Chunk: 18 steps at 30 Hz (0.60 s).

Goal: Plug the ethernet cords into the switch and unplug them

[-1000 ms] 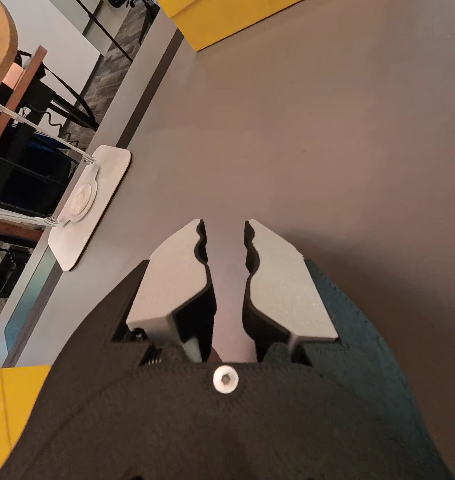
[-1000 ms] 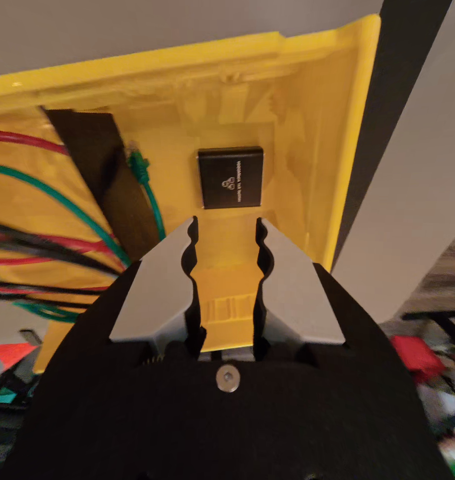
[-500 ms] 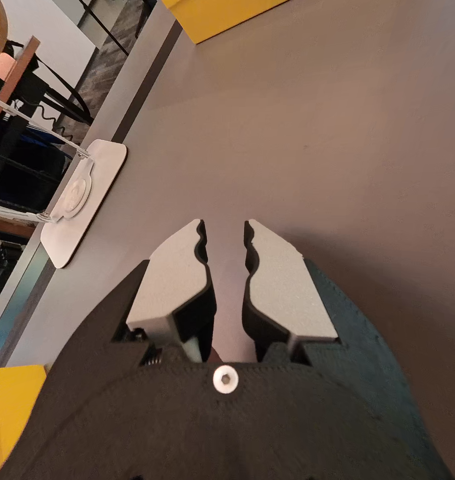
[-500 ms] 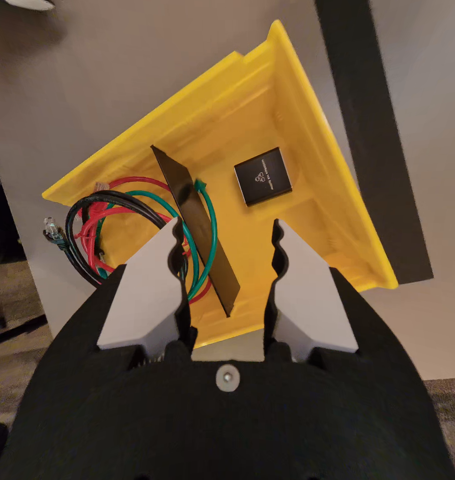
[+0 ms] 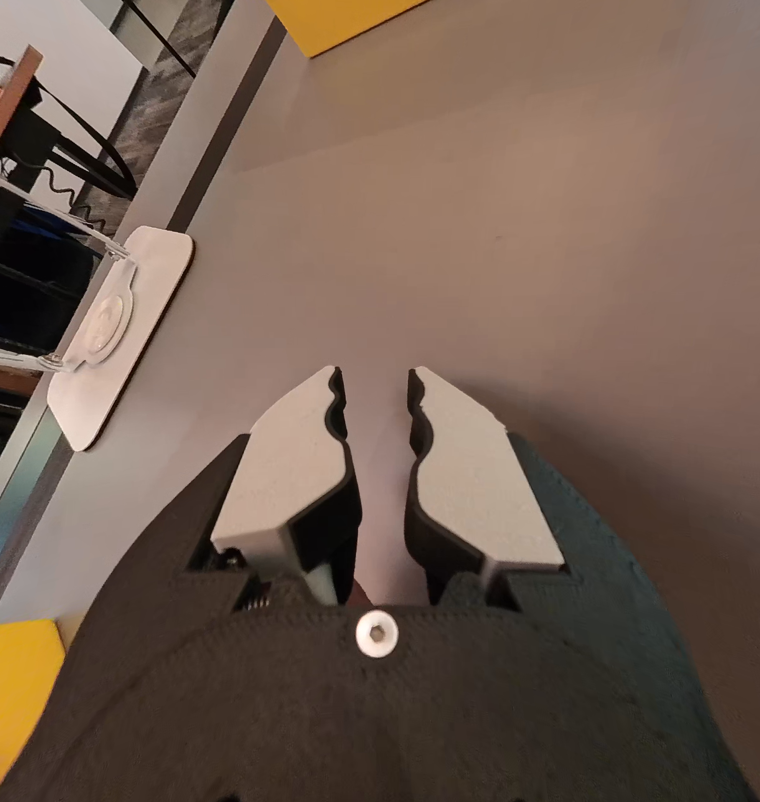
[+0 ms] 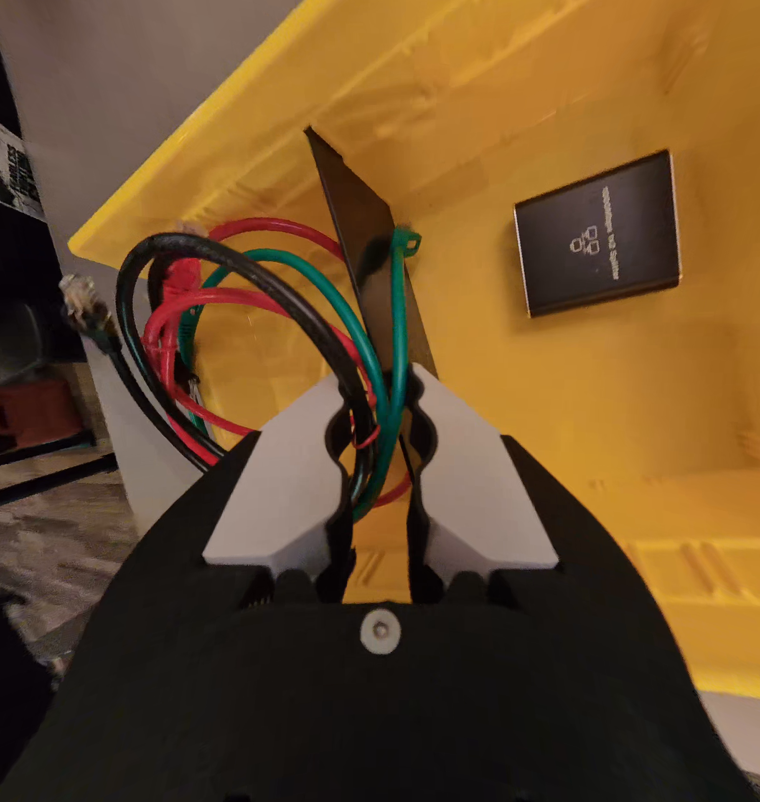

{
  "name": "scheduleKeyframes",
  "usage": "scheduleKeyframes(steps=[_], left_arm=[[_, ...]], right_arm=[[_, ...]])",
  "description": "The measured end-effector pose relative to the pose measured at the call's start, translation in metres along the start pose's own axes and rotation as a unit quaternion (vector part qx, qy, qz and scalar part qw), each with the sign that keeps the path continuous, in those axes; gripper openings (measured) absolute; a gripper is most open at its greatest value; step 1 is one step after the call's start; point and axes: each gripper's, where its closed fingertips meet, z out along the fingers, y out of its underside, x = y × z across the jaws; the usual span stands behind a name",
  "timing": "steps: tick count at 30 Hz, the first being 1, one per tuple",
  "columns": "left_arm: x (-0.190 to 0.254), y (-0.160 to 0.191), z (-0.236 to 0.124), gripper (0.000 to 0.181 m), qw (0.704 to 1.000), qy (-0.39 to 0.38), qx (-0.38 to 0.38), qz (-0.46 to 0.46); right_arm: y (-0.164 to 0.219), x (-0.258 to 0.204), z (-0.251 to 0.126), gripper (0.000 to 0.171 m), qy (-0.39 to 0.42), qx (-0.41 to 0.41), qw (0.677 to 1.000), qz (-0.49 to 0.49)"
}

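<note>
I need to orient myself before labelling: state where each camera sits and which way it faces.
Left wrist view: on the left gripper, looking along its open, empty fingers over the bare grey table toward a white pad at its edge.
Right wrist view: on the right gripper, looking down into the yellow bin; its fingers straddle the looped ethernet cords by the black divider, black switch beyond.
Shared: the grey table and yellow bin plastic; neither shows the other gripper.

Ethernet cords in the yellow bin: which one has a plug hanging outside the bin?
The black cord. Its clear-tipped plug hangs past the yellow bin at its left corner, while the red cord and green cord show their ends inside it.
</note>
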Motion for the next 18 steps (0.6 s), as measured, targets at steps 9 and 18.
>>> scheduleKeyframes(steps=[9,18], left_arm=[[0.001,0.000,0.002,0.024,1.000,0.004,0.004,0.000],[0.003,-0.001,0.001,0.024,1.000,0.005,0.004,0.004]], right_arm=[[-0.032,-0.035,-0.067,0.007,0.096,0.089,0.987,-0.091],[-0.017,-0.055,-0.064,0.005,0.155,-0.071,0.971,-0.165]])
